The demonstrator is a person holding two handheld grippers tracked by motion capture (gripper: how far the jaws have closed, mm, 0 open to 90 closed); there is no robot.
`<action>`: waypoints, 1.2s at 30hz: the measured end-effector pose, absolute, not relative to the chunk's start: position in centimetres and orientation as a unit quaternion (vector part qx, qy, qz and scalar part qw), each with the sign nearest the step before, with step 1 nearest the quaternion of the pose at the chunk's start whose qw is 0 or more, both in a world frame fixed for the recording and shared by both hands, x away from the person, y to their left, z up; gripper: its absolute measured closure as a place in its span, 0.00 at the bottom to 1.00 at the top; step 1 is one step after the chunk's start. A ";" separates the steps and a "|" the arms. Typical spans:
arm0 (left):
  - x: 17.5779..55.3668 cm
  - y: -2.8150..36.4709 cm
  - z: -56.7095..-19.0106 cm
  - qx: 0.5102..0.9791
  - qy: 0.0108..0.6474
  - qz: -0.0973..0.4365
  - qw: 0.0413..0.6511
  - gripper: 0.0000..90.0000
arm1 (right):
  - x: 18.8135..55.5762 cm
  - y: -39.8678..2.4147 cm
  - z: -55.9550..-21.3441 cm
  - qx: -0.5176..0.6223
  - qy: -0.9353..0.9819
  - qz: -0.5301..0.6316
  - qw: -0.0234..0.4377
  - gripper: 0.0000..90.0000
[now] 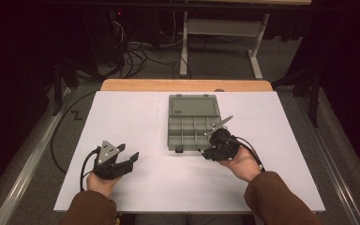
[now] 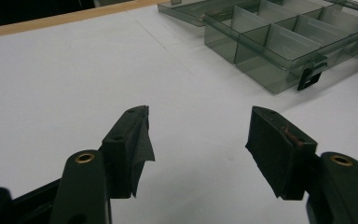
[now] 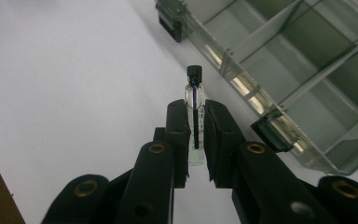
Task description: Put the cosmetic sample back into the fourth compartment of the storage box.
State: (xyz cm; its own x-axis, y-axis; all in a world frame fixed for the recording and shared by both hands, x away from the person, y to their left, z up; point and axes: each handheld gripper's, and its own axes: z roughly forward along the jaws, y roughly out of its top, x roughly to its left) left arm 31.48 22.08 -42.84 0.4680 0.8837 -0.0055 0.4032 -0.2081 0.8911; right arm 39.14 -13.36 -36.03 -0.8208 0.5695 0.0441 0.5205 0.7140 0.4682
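Note:
A small clear glass vial (image 3: pixel 195 100) with a black cap stands upright between the pads of my right gripper (image 3: pixel 196 114), which is shut on it. In the high view the right gripper (image 1: pixel 209 151) hovers at the front right corner of the grey compartment box (image 1: pixel 191 123), whose lid lies open toward the far side. The box (image 3: pixel 307 74) has several divided cells that look bare. My left gripper (image 1: pixel 127 153) rests at the front left of the table, its jaws wide open and nothing between its pads (image 2: pixel 137 142). The same box (image 2: pixel 279 42) lies ahead and to the right in the left gripper view.
A white sheet (image 1: pixel 136 122) covers the table, with a wooden edge (image 1: pixel 187 85) at the far side. Two black latches (image 2: pixel 310 77) hang off the box's front wall. Beyond the table are cables and a table frame (image 1: pixel 220 33) on the floor.

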 end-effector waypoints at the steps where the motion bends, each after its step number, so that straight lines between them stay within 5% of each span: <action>1: 31.5 22.1 -42.8 0.729 0.440 0.268 0.450 0.43 | 39.3 -13.5 -35.9 0.296 0.924 0.237 0.053 0.91; 36: 31.5 22.1 -42.8 0.730 0.442 0.271 0.446 0.43 | 45.4 -16.9 -33.9 0.389 0.882 0.248 0.095 0.91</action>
